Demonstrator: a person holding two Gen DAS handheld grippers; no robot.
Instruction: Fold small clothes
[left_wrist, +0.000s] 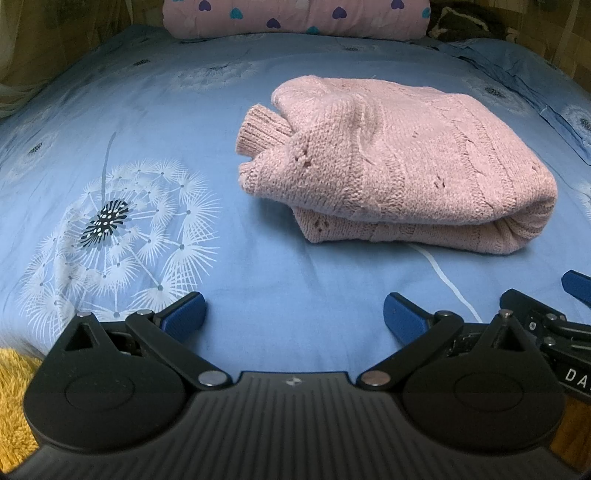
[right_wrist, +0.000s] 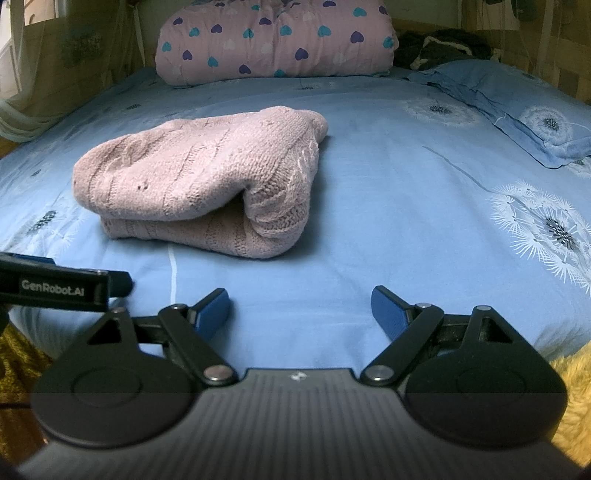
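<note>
A pink knitted sweater (left_wrist: 399, 162) lies folded in a thick bundle on the blue dandelion-print bed sheet (left_wrist: 147, 110), with a ribbed cuff sticking out at its left. It also shows in the right wrist view (right_wrist: 199, 177), left of centre. My left gripper (left_wrist: 293, 314) is open and empty, low over the sheet, short of the sweater. My right gripper (right_wrist: 301, 308) is open and empty, near the front edge of the bed, to the right of the sweater. The right gripper shows at the right edge of the left wrist view (left_wrist: 546, 314); the left gripper shows at the left edge of the right wrist view (right_wrist: 62, 286).
A rolled pink quilt with hearts (right_wrist: 273, 40) lies at the head of the bed. A blue pillow (right_wrist: 517, 107) sits at the back right with dark clothing (right_wrist: 439, 46) behind it. A yellow fluffy rug (left_wrist: 14, 398) lies below the bed edge.
</note>
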